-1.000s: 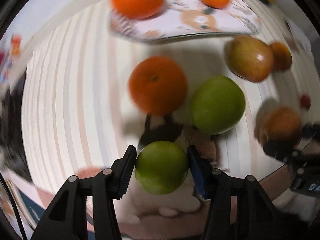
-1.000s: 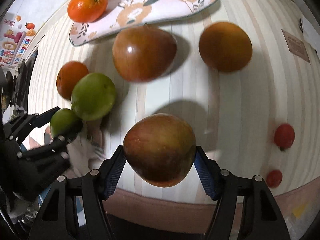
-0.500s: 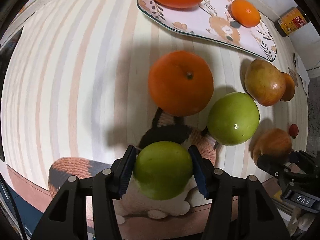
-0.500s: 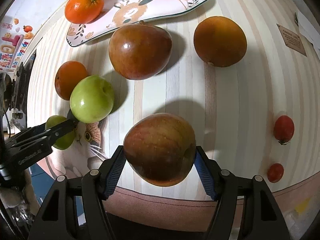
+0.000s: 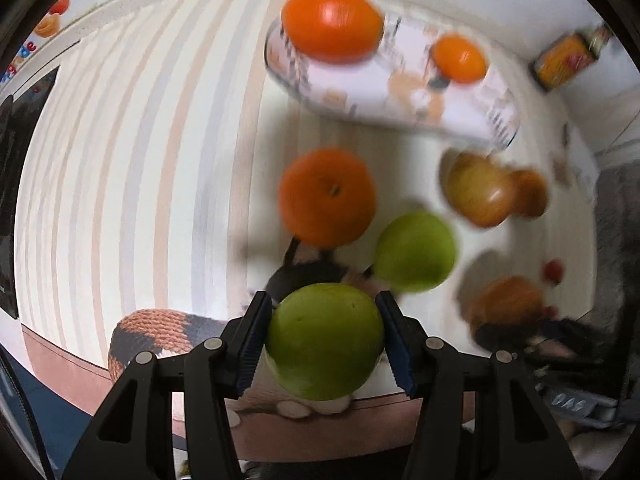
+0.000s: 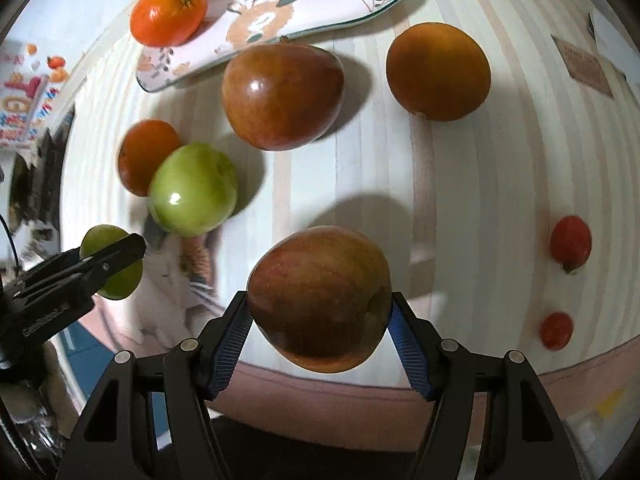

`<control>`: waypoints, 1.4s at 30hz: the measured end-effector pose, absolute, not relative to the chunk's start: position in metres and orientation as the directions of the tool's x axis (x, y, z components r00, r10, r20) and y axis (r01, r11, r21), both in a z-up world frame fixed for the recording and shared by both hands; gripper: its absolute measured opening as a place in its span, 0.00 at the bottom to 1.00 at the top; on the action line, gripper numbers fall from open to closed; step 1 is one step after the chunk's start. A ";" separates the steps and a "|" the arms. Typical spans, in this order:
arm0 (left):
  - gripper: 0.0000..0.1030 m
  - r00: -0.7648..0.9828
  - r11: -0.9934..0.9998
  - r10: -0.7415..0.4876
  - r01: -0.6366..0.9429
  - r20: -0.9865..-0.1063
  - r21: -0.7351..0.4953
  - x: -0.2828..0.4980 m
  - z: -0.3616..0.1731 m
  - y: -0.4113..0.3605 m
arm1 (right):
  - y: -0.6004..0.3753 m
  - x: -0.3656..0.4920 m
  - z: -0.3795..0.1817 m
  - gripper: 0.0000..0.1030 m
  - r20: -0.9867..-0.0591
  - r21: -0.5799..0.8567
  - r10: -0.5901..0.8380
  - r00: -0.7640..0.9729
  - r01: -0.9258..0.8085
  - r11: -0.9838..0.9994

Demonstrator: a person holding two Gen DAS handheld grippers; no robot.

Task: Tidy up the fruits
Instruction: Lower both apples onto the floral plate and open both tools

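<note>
My left gripper [image 5: 325, 344] is shut on a green apple [image 5: 325, 340] held above the table's front edge; it also shows in the right wrist view [image 6: 114, 264]. My right gripper [image 6: 320, 312] is shut on a red apple [image 6: 320, 298], held above the table. On the striped table lie a second green apple [image 6: 194, 190], an orange [image 6: 146, 156], a large red apple [image 6: 282, 96] and a brownish round fruit [image 6: 438, 72]. A floral plate [image 6: 280, 20] at the back holds two oranges [image 6: 168, 14].
Two small red fruits [image 6: 570, 244] lie at the right near the front edge. A cat-shaped knitted mat [image 5: 160, 332] lies under the green apples. A jar [image 5: 568, 60] stands at the back right. A card [image 6: 582, 66] lies at the right.
The left gripper has swung and pulled back a little with its green apple; its view is blurred now. The right gripper has moved slightly forward with the red apple.
</note>
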State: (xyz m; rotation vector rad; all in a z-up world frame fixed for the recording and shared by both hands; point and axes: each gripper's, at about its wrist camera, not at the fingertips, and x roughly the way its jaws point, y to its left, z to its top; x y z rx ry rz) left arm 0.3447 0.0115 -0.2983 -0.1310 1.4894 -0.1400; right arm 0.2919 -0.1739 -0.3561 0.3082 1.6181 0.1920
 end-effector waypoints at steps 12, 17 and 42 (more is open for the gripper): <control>0.50 0.132 0.966 -0.244 -0.051 -0.961 -0.252 0.442 -0.274 -0.008 | -0.185 0.371 -0.277 0.68 -0.919 0.374 0.364 0.149 0.043 0.927; 0.50 0.084 0.967 -0.238 -0.070 -0.968 -0.244 0.475 -0.296 -0.017 | -0.192 0.422 -0.301 0.68 -0.929 0.353 0.341 0.141 0.068 0.933; 0.84 0.070 0.983 -0.149 -0.101 -0.986 -0.156 0.493 -0.308 -0.020 | -0.211 0.478 -0.341 0.90 -0.939 0.343 0.336 0.071 0.121 0.931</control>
